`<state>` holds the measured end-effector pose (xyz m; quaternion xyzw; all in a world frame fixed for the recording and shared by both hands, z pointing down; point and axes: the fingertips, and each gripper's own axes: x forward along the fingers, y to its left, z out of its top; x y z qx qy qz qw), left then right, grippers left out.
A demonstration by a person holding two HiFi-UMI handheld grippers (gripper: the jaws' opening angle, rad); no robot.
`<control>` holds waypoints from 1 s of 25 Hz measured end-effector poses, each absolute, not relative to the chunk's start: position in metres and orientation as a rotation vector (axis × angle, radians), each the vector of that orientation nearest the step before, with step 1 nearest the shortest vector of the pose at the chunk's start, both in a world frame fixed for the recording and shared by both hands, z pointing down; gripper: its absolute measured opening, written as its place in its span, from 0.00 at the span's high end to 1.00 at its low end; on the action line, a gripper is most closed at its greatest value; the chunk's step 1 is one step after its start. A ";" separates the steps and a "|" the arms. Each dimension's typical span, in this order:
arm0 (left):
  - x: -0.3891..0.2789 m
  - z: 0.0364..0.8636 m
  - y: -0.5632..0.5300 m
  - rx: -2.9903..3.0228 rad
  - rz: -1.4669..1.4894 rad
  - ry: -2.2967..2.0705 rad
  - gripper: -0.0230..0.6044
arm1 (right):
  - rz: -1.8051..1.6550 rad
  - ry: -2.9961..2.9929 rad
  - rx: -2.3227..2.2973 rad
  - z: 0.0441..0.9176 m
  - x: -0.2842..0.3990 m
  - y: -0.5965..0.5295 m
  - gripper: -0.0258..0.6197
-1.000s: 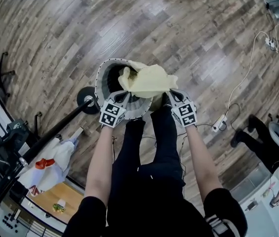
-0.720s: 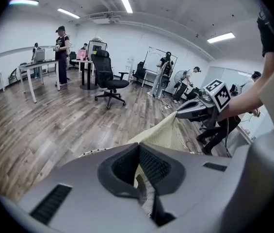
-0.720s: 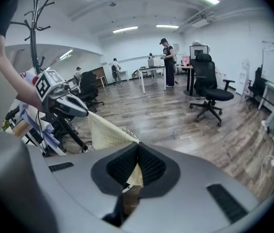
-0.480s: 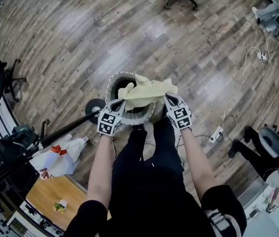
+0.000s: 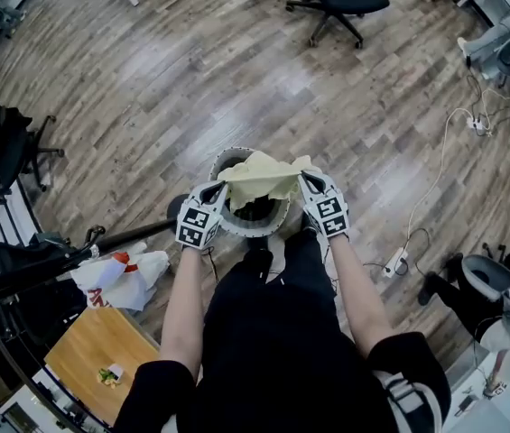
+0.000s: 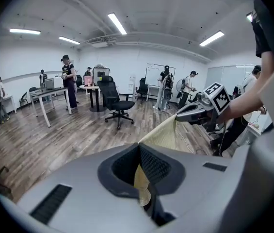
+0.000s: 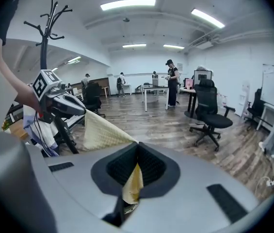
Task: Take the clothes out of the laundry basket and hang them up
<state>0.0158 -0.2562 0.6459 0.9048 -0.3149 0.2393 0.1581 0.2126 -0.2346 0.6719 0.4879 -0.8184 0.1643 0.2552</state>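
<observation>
Clamping jaws of left gripper (image 5: 222, 186) and right gripper (image 5: 302, 178) on yellow cloth (image 5: 259, 179). Probably clearing it from laundry basket (image 5: 236, 229). Next, likely carrying to coat stand (image 7: 43, 33).

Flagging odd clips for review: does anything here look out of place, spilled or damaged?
Nothing stands out. The left tongs and right tongs are shut on the yellow garment, stretched over the upright laundry basket. A white plastic bag lies on the floor nearby.
</observation>
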 end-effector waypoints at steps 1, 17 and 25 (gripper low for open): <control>0.013 0.638 -0.257 2.590 0.655 -0.913 0.93 | 0.426 -2.232 1.326 0.663 0.210 -0.238 0.95; -0.037 0.535 -0.258 2.536 0.497 -1.381 0.93 | 0.163 -2.487 1.021 0.572 0.155 -0.301 0.95; -0.070 0.498 -0.234 2.392 0.465 -1.697 0.93 | 0.017 -2.628 0.788 0.534 0.101 -0.331 0.95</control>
